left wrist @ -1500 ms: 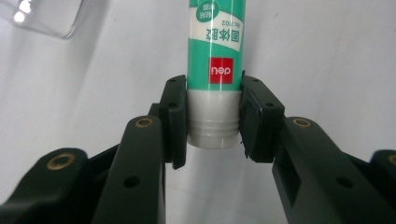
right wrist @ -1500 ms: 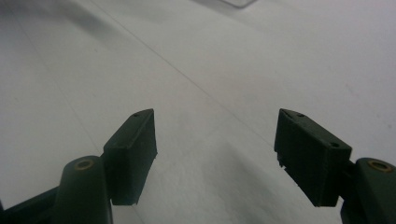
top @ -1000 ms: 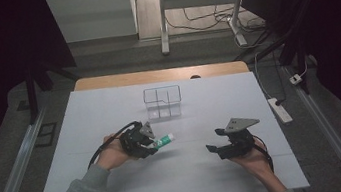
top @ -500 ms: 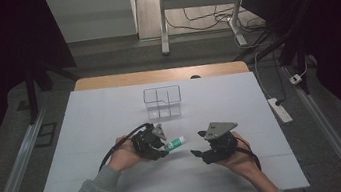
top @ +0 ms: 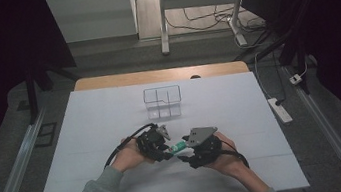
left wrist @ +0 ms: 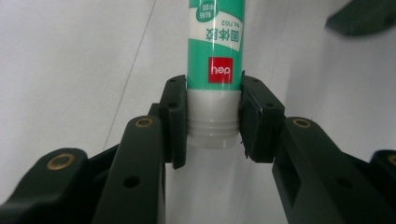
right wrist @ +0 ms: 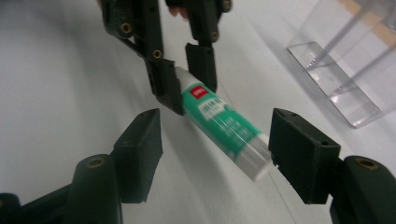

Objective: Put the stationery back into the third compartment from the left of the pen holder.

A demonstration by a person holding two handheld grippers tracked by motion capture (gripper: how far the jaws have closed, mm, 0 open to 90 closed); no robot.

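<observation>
The left claw (top: 165,150) squeezes the white end of a green glue stick (top: 178,148) and holds it just above the white bench (top: 88,138). It points toward 3 o'clock. The right claw (top: 185,155) is wide, one jaw on each side of the stick's clear cap, pointing toward 9 o'clock. Both hands are low, near the bench's front edge.

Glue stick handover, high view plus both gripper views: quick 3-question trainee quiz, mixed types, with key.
1. True or false: the left hand-held gripper is shut on the glue stick.
2. The right hand-held gripper's jaws are: A) clamped on the stick, B) open on either side of its free end, C) inside the clear organiser.
3. Fill in: the clear organiser stands ____ the grippers on the table, from the person's side.

Key: 1 true; 2 B; 3 beyond.
</observation>
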